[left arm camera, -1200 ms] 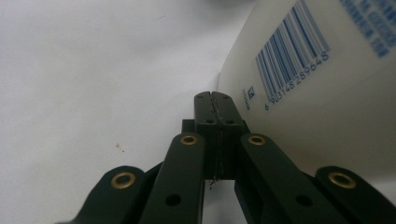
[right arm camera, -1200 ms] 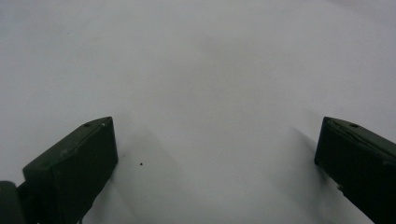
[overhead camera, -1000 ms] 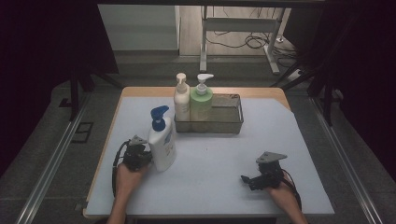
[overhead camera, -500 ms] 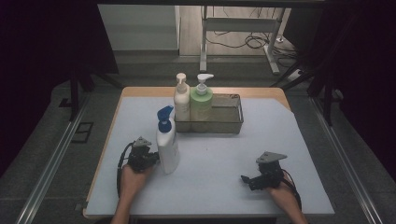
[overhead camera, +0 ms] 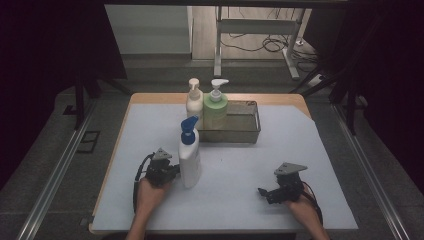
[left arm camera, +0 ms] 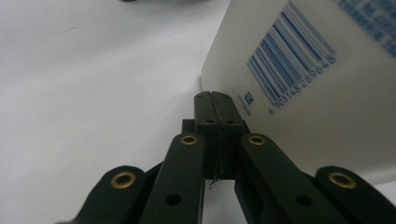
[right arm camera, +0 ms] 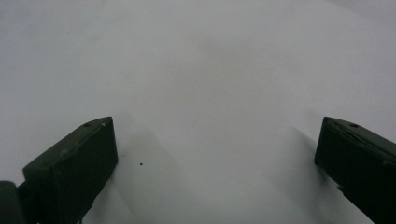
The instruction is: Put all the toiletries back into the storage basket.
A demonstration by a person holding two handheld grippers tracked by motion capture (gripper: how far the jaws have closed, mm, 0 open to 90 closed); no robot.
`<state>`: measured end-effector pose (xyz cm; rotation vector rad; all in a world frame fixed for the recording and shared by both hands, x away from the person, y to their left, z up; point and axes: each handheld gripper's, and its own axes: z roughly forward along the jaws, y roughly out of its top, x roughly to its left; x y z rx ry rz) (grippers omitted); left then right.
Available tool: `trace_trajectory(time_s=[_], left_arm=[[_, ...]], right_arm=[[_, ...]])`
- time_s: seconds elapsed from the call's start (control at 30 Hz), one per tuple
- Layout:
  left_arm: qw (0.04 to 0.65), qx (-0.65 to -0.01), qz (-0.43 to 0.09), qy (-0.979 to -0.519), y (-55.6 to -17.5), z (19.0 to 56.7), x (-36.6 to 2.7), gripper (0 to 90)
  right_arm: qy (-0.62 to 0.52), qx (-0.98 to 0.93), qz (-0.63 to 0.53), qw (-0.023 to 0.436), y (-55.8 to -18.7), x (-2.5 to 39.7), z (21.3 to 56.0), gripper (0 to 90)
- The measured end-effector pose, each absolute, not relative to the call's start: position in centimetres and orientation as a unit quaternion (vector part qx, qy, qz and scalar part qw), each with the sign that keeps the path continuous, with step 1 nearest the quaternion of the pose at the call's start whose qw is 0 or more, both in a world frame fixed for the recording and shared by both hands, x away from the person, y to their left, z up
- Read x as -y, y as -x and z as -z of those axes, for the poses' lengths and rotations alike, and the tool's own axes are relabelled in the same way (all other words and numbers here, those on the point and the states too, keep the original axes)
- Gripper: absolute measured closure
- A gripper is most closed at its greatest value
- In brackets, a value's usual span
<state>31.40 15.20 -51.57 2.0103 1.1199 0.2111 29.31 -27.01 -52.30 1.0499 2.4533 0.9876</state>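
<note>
A white pump bottle with a blue pump (overhead camera: 190, 160) stands upright on the white table (overhead camera: 310, 150), left of the middle. My left gripper (overhead camera: 174, 172) lies just left of it, shut, with its tips against the bottle's lower side. In the left gripper view the shut gripper (left arm camera: 215, 100) meets the bottom edge of the bottle's barcode face (left arm camera: 317, 84); nothing is between the jaws. My right gripper (overhead camera: 263, 192) rests near the front right of the table and is open. In the right gripper view the gripper (right arm camera: 215, 126) has only bare table between its fingers.
A metal wire basket (overhead camera: 250, 134) stands at the back middle of the table. A cream pump bottle (overhead camera: 194, 102) and a green pump bottle (overhead camera: 216, 107) stand at its left end. A person's hands hold both grippers from the front edge.
The white bottle and my left gripper beside it have shifted to the right and a little toward the front edge. The right gripper has stayed where it was.
</note>
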Motion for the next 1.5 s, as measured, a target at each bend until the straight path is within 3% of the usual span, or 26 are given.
trace_trajectory(time_s=[1.5], left_arm=[[0.396, -0.345, -0.050, -0.849, -27.8, 50.6, -8.3, 89.5]], right_arm=[[-0.366, -0.853, -0.342, 0.148, -29.3, 27.0, 52.3, 0.0]])
